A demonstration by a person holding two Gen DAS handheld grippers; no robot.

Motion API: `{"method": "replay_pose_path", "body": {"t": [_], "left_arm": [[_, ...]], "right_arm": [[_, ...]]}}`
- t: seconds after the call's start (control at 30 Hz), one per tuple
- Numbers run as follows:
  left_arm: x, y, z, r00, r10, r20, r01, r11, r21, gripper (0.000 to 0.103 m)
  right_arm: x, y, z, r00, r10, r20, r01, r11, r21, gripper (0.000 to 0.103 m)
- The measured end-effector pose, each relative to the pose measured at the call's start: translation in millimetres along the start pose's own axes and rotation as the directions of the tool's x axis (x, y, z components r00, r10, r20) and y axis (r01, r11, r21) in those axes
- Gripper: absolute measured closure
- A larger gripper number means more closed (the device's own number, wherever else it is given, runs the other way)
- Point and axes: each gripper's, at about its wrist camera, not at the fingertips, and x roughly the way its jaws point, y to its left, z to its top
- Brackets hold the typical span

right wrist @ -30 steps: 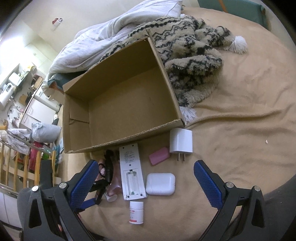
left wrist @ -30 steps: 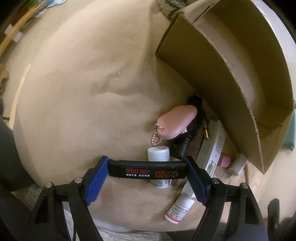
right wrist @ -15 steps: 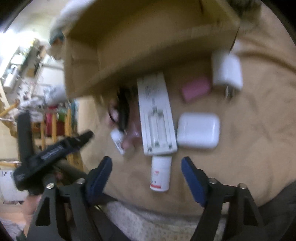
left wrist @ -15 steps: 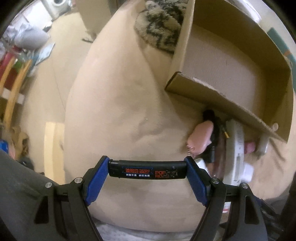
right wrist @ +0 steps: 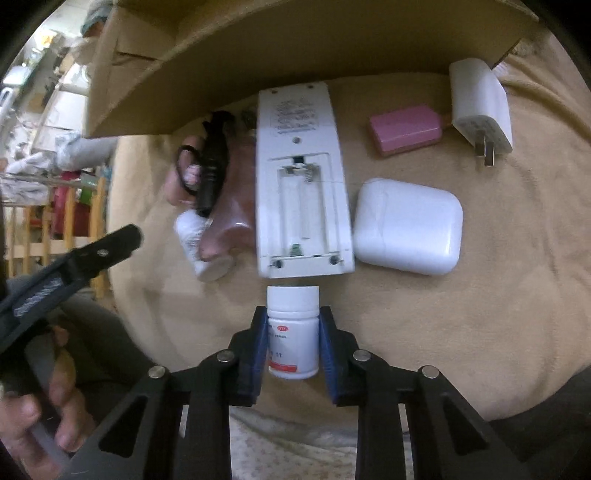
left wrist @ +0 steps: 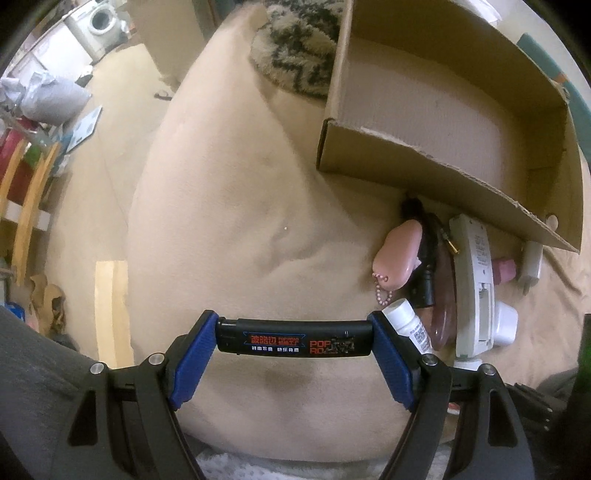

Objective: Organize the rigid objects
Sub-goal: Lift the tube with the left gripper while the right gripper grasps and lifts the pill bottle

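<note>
Rigid objects lie on a beige blanket [left wrist: 229,206] beside an open cardboard box [left wrist: 436,184]. Left wrist view: left tongs [left wrist: 294,341] clamp a black lighter [left wrist: 294,338] endwise above the blanket; beyond, tan floor, wooden rails and a washing machine [left wrist: 99,16]. Right wrist view: right tongs [right wrist: 293,339], jaws closing, flank a white pill bottle [right wrist: 293,325] lying just below a white remote [right wrist: 303,181]; earbud case [right wrist: 408,227], pink eraser [right wrist: 406,129] and charger plug [right wrist: 480,107] lie alongside.

beige blanket [left wrist: 229,206] over bed, washing machine [left wrist: 101,16] beyond, wooden rails [left wrist: 22,206] alongside
</note>
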Motion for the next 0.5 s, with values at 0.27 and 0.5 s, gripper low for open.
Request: {"method": "replay_pose_path", "body": {"t": [0.27,0.5], "left_arm": [[-34.8,-16.5,-10.8,0.995,-0.008,0.101,0.003,0.999,0.049,0.024],[-85.6,-31.1,1.7,0.974,-0.075,0.213,0.052,0.993,0.11,0.024]], "right_arm": [[-49.8,5.8,-16.5,0.984,0.067,0.167,-0.061,0.997,-0.039,0.075],[-110.2,10.2,-1.9,0.901,0.112,0.42,-0.068,0.991,-0.118,0.075]]}}
